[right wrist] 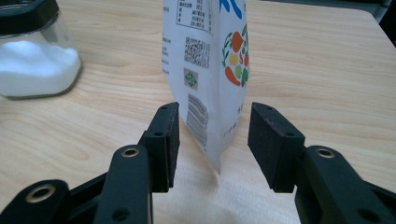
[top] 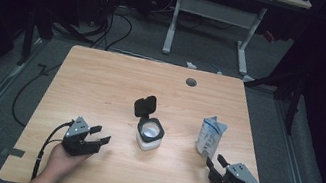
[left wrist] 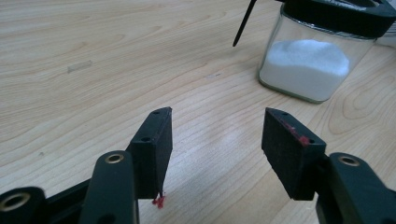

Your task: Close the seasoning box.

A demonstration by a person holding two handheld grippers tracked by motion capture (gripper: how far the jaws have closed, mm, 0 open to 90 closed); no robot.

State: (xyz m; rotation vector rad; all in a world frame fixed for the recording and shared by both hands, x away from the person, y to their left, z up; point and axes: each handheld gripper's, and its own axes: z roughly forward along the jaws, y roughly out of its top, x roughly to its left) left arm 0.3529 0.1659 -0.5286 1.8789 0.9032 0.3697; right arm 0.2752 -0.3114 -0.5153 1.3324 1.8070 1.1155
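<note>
A square glass jar of white powder stands mid-table, its black flip lid raised. In the left gripper view the jar is ahead to the right. A white printed pouch stands upright to the jar's right. My left gripper rests near the front left, open and empty, pointing toward the jar. My right gripper is just in front of the pouch. In the right gripper view its jaws stand open with the pouch's lower edge between them, a gap on each side. The jar sits at far left there.
The wooden table has a round cable hole near its far edge. Beyond it stand a white-legged desk and loose cables on the grey floor. Bare tabletop lies left of the jar and behind it.
</note>
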